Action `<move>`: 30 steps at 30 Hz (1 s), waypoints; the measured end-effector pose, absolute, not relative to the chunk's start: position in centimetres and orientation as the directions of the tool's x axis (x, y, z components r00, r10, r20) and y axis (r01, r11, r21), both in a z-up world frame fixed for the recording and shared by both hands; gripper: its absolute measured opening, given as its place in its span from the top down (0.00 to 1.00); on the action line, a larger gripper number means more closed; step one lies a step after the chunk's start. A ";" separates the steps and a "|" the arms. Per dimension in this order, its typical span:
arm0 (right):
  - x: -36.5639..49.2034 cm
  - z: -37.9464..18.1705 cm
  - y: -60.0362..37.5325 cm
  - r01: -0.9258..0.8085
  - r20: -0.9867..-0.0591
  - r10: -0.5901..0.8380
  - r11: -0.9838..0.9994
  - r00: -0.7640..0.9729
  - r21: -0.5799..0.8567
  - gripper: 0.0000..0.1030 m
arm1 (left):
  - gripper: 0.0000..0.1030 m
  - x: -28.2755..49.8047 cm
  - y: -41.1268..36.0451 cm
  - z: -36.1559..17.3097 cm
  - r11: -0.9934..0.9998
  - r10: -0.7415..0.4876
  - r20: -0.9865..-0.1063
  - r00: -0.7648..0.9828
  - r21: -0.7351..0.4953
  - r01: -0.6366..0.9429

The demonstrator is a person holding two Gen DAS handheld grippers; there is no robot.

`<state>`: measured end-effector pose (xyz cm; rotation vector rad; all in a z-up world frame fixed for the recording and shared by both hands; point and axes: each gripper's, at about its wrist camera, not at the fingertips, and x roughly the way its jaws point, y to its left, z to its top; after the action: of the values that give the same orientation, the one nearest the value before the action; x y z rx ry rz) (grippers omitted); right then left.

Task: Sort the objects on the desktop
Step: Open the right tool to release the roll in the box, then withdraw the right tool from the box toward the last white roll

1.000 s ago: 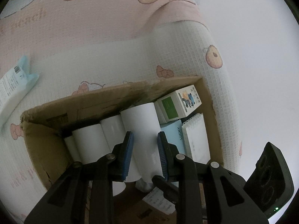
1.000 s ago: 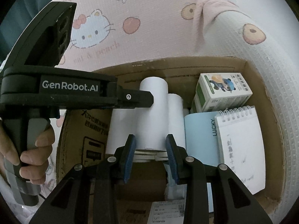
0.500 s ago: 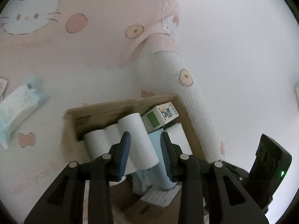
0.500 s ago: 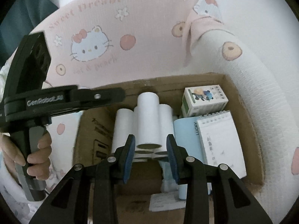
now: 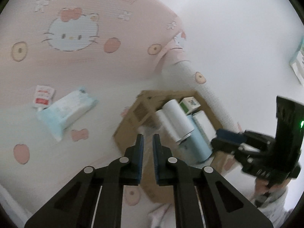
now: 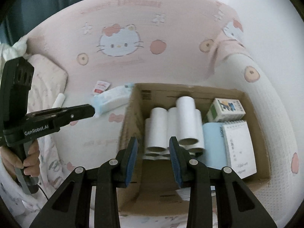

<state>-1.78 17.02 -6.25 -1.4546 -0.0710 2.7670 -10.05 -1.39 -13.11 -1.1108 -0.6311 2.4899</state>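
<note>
An open cardboard box (image 6: pixel 190 89) (image 5: pixel 129 121) lies on a pink and white cartoon-cat blanket. It holds several white rolls (image 6: pixel 186 121) (image 5: pixel 176 117), a green-and-white carton (image 6: pixel 226 110), a light blue book (image 6: pixel 212 144) and a spiral notepad (image 6: pixel 239 148). My right gripper (image 6: pixel 153 142) hovers open above the box's near edge, with nothing between its pads. My left gripper (image 5: pixel 147 140) (image 6: pixel 91 110) hangs over the box's left edge; its jaws are closing to a narrow gap and hold nothing. A wipes pack (image 5: pixel 66 110) (image 6: pixel 112 98) lies left of the box.
A red-and-white sachet (image 5: pixel 42 96) (image 6: pixel 101 87) sits beside the wipes pack, and a white tube (image 6: pixel 58 99) lies further left. A person's hand (image 6: pixel 28 155) grips the left tool's handle. A pillow (image 6: pixel 47 72) lies at the far left. The blanket's edge folds behind the box.
The left gripper has swung left and up out of the box, and its jaws have narrowed. The right gripper has drawn back and up, so the whole box now shows.
</note>
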 end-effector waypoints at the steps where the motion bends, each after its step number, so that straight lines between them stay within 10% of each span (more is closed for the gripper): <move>1: -1.9 -6.2 16.3 0.020 -0.824 0.030 -0.999 -0.565 -0.050 0.70 | 0.90 -9.7 -1.8 -13.3 -0.851 0.462 -0.618 -0.636 -0.510 -0.122; 17: -5.3 -8.5 5.0 0.188 -0.845 -0.003 -0.975 -0.534 -0.116 0.70 | 0.90 -4.6 -12.0 -19.4 -0.952 0.181 -0.676 -0.715 -0.304 0.046; 30: -10.7 -15.1 -4.6 0.341 -0.898 -0.103 -0.938 -0.427 -0.055 0.70 | 0.88 -2.5 -24.1 -22.9 -0.679 0.065 -0.644 -0.762 -0.588 0.440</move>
<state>-10.73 -4.59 -15.07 -1.7820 -0.3953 2.8775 -2.54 -24.06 -22.87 -1.1058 -1.3041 2.8940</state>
